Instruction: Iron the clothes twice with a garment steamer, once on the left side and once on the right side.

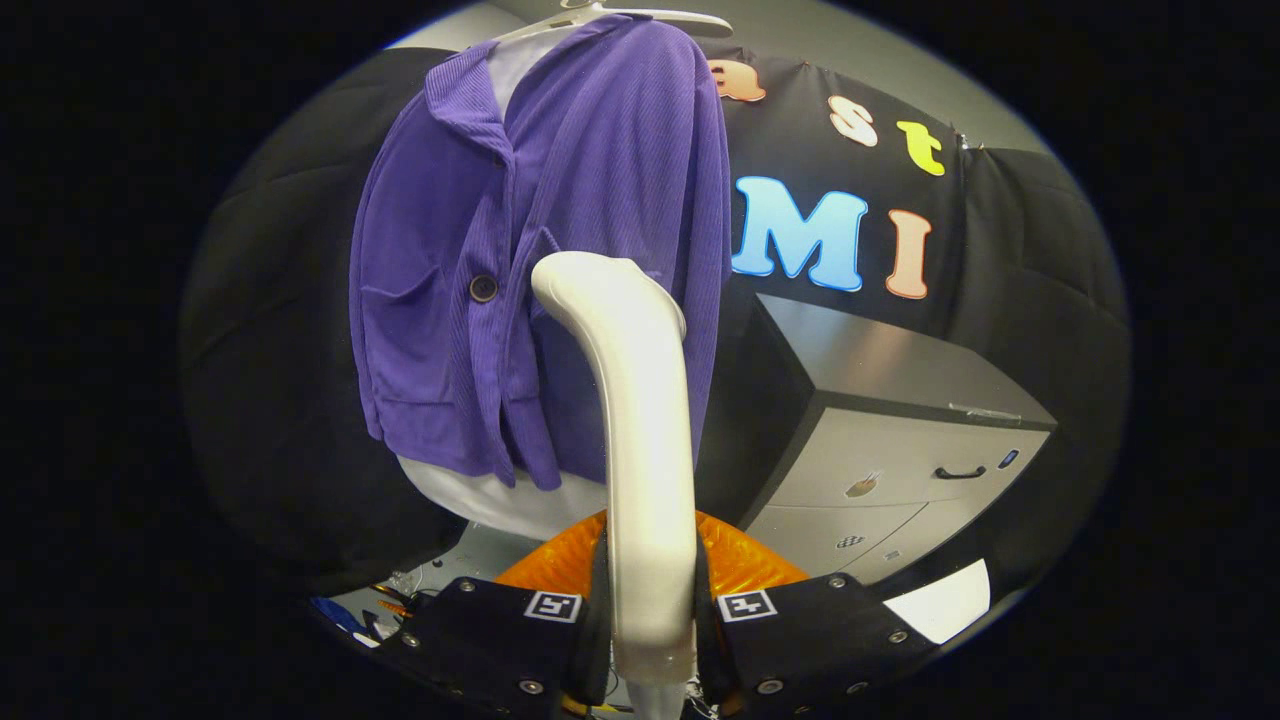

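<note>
- The hand-held gripper is clamped on the handle of the garment steamer, one finger pressing each side.
- The steamer rises upright from between the fingers; its curved head meets the front of the purple jacket, just beside the dark button.
- The jacket hangs on a white hanger over a white form, hem above an orange base.
- A grey cabinet stands close to the jacket's right edge; dark booth wall lies open beyond the left edge.
</note>
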A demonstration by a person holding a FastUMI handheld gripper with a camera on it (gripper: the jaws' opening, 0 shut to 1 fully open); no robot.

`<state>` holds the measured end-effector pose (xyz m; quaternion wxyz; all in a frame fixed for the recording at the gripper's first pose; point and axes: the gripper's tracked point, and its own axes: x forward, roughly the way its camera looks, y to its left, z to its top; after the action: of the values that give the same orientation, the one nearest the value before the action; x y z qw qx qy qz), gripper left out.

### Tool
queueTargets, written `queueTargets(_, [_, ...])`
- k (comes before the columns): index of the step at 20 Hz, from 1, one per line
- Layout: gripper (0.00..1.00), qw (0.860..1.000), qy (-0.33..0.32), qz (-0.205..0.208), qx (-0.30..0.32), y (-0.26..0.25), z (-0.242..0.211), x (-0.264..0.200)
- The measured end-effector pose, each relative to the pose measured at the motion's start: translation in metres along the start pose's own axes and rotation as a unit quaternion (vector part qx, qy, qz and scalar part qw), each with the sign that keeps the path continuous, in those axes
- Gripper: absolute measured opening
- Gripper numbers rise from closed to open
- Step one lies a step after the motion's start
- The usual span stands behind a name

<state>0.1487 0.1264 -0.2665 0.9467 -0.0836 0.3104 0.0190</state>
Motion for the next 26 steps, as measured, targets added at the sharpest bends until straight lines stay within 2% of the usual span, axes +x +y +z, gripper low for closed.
queueTargets(15, [0.35, 0.994, 0.103, 0.026, 0.016, 0.005, -0.083, 0.006])
queueTargets(21, [0.35, 0.988, 0.149, 0.039, 0.019, 0.0, -0.111, -0.013])
queueTargets(26, [0.35, 0.987, 0.143, 0.067, -0.003, 0.009, -0.102, -0.049])
